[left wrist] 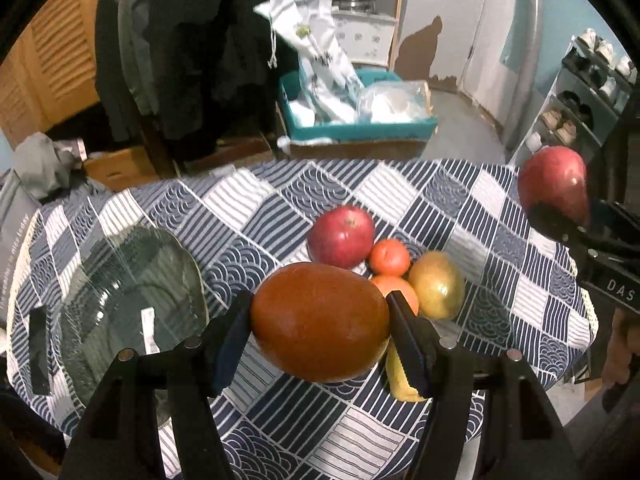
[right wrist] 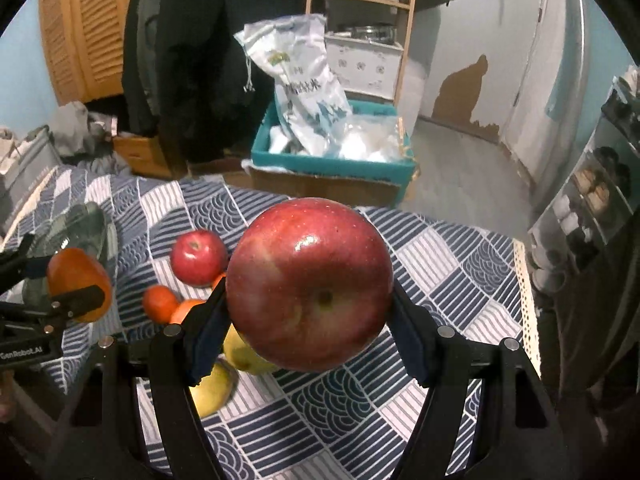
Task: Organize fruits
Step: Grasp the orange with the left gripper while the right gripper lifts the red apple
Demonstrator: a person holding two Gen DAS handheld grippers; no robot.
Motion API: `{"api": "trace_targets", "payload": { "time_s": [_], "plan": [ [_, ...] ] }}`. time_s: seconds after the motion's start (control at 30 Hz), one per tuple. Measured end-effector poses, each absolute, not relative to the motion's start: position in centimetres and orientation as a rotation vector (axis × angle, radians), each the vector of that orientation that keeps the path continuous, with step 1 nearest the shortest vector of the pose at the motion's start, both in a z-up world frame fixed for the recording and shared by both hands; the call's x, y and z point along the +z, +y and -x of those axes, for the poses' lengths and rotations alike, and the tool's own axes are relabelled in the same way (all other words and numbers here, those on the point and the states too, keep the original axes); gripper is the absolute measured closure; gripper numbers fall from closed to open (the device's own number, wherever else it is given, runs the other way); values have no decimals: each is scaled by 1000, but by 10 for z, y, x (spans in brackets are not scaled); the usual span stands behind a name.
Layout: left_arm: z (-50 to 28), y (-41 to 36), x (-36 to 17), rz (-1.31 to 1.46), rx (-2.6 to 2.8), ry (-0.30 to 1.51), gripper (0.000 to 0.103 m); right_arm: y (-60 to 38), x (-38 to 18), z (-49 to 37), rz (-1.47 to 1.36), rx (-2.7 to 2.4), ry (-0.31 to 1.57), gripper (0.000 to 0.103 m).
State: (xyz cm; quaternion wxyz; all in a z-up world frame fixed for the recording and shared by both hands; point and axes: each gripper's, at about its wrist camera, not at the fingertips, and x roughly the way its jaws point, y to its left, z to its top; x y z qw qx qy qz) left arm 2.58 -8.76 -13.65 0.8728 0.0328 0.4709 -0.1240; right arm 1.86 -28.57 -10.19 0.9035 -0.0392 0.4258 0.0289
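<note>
**Gripping Fruit in Both Tongs Above a Patterned Table**

Reading the few legible marks first: the left gripper's body, seen at the left edge of the right wrist view, carries "GenRobot.AI", and the right gripper's body in the left wrist view shows only "DAS" before the frame cuts it off. A white printed bag (right wrist: 300, 92) standing in a teal box (right wrist: 332, 166) bears characters too blurred to read, and a white sticker on the glass plate (left wrist: 132, 300) is illegible.

The left gripper (left wrist: 320, 324) is clenched on a reddish-orange mango (left wrist: 320, 326), held clear above the blue-and-white tablecloth (left wrist: 500, 248). The right gripper (right wrist: 310, 304) grasps a large red apple (right wrist: 310, 284), also lifted off the table.

On the cloth lie a smaller red apple (left wrist: 341, 236), two tangerines (left wrist: 389, 257) touching each other, and a yellow-green fruit (left wrist: 437, 285) just beside them. Another yellow fruit (left wrist: 400, 376) is largely hidden behind the left gripper's finger, so its kind cannot be told. The held apple covers much of the pile in the right wrist view.

Dark coats (right wrist: 192, 60), a wooden shelf (right wrist: 360, 4) and a shoe rack (left wrist: 580, 100) stand beyond the table.
</note>
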Motion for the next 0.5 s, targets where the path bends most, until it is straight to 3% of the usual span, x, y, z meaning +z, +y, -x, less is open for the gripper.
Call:
{"api": "trace_targets", "payload": {
  "time_s": [0.5],
  "plan": [
    [-15, -70, -89, -55, -245, 845, 35, -265, -59, -9, 49, 119, 760, 30]
  ]
}}
